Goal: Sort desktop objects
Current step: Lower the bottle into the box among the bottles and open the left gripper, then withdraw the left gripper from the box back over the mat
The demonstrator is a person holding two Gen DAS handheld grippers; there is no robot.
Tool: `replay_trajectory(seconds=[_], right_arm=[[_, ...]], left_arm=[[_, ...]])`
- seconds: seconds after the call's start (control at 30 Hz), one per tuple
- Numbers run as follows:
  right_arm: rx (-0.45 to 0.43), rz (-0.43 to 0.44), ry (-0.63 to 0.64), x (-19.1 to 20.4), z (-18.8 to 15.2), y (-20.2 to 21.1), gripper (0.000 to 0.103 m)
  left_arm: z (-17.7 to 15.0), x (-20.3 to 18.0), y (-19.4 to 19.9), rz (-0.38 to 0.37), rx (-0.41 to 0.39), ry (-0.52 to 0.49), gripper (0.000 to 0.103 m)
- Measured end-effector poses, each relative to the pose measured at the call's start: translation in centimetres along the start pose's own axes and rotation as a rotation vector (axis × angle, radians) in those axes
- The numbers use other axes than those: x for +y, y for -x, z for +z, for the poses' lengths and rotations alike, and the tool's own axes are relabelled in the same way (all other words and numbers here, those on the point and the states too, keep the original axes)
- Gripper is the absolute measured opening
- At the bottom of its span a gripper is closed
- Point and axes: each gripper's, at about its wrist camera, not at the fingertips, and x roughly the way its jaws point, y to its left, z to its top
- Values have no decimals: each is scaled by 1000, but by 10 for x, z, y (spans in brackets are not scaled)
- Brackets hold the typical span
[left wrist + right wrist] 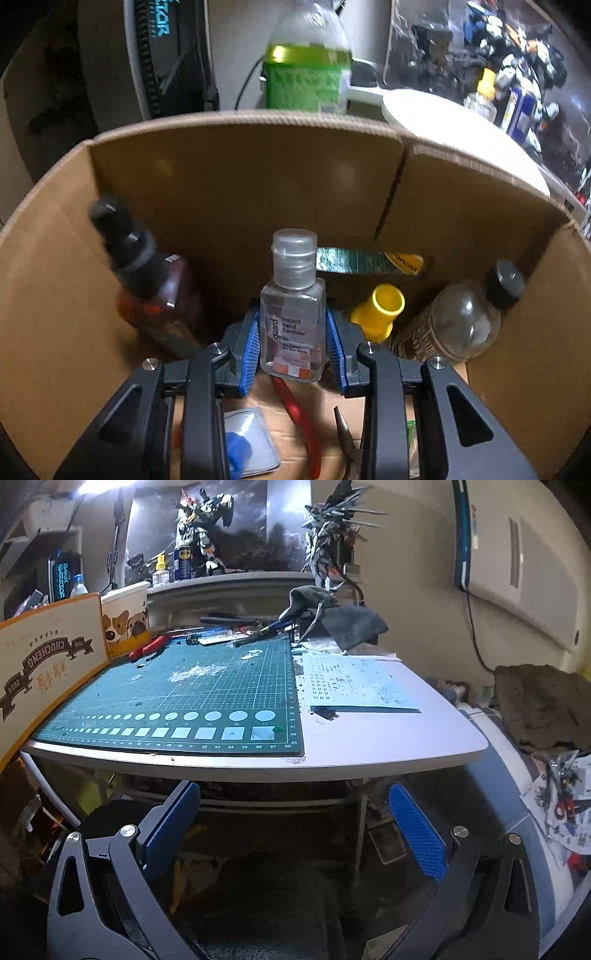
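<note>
Left wrist: left gripper (292, 343) pitched steeply down into the cardboard box (240, 177), pads clamped on the upright hand sanitizer bottle (291, 314), which could tip onto the yellow cap (378, 312) or red pliers (299, 417) if dropped early; right wrist: right gripper (291, 830) empty, jaws wide, angled at the cutting mat (192, 698).

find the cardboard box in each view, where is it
Left wrist: the cardboard box fills the frame; the left gripper holds a sanitizer bottle inside it.
Right wrist: the box stands at the left edge, on the desk.
Shared landmark: the robot poster.
</note>
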Motion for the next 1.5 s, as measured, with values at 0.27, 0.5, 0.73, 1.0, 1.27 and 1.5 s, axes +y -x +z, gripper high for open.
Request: replay_trajectory(seconds=[0.27,0.5,0.73,1.0,1.27,1.5], right_arm=[[13,2,8,3,-1,-5,103],[21,9,11,6,-4,-7,103],[17,9,22,9,-4,-6,103],[10,4,22,9,-2,-3,103],[19,8,14,7,-2,-6,103],[10,18,33,13,0,-3,103]], left_arm=[[-3,0,-19,-15,44,12,33],[-1,-8,-19,-29,29,3,33],[-1,-16,-19,23,13,-1,39],[4,-13,-10,99,208,16,69],[15,-32,63,75,199,-34,88],[52,-38,152,74,-135,-25,101]])
